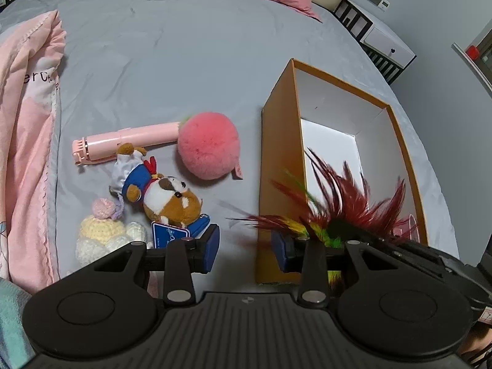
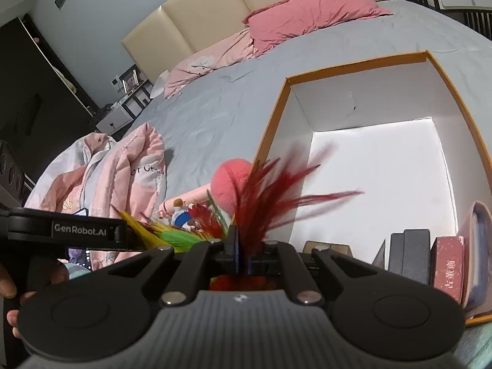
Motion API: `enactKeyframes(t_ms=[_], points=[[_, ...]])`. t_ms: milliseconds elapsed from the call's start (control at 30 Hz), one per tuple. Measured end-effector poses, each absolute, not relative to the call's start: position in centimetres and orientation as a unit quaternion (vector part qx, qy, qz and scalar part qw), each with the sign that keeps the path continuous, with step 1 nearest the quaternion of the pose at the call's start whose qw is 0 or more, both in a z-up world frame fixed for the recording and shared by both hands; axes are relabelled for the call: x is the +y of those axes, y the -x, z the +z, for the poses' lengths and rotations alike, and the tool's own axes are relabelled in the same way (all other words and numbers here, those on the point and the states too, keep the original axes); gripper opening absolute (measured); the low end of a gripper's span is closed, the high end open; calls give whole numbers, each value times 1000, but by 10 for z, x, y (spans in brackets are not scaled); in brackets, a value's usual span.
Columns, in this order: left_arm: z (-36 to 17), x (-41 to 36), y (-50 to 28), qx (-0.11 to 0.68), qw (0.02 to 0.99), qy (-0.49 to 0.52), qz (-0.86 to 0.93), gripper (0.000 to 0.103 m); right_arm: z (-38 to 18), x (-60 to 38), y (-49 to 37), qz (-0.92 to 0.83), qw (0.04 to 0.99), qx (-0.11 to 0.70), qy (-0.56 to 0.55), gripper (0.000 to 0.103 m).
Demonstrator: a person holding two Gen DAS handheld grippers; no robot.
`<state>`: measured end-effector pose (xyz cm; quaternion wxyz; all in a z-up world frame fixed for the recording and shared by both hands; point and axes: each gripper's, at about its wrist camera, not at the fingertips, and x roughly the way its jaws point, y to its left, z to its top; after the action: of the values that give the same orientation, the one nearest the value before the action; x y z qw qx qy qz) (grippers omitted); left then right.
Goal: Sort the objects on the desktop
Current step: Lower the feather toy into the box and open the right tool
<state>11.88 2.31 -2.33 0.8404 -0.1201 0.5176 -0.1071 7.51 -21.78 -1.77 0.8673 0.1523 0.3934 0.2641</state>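
Looking down from the left wrist view: left claw (image 1: 246, 250) at lower centre, jaws apart, nothing between the blue pads, hovering over the grey bed (image 1: 172, 70). Left of centre lie a pink stick (image 1: 129, 136), a fluffy pink ball (image 1: 207, 146) touching its end, a plush dog (image 1: 166, 198) below them, and a crocheted toy (image 1: 104, 230) at lower left. An orange box (image 1: 278, 166) with white inside stands right of centre. The feather toy (image 1: 338, 212), red, yellow and green, sits at the box's near end, lower right. Pink quilt (image 1: 27, 129) along the left edge.

Right wrist view: right claw (image 2: 243, 259) at lower centre, jaws nearly together and pinching the feather toy (image 2: 264, 190), whose red plumes rise over the near left corner of the orange box (image 2: 276, 117). No earlier frame, so nothing to say on motion. Small boxes (image 2: 412, 252) stand inside the box at lower right. The left claw's arm (image 2: 67, 229) crosses at left, a hand (image 2: 9, 295) at the lower left edge. Pink ball (image 2: 227, 181) behind the feathers, pink pillow (image 2: 313, 9) at the top.
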Motion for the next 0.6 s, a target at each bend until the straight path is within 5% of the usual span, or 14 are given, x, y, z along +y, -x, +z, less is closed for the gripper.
enactKeyframes(t_ms=[600], points=[[-17, 27, -100, 514, 843, 114, -108, 42, -26, -233, -86, 257, 838, 418, -239, 1]])
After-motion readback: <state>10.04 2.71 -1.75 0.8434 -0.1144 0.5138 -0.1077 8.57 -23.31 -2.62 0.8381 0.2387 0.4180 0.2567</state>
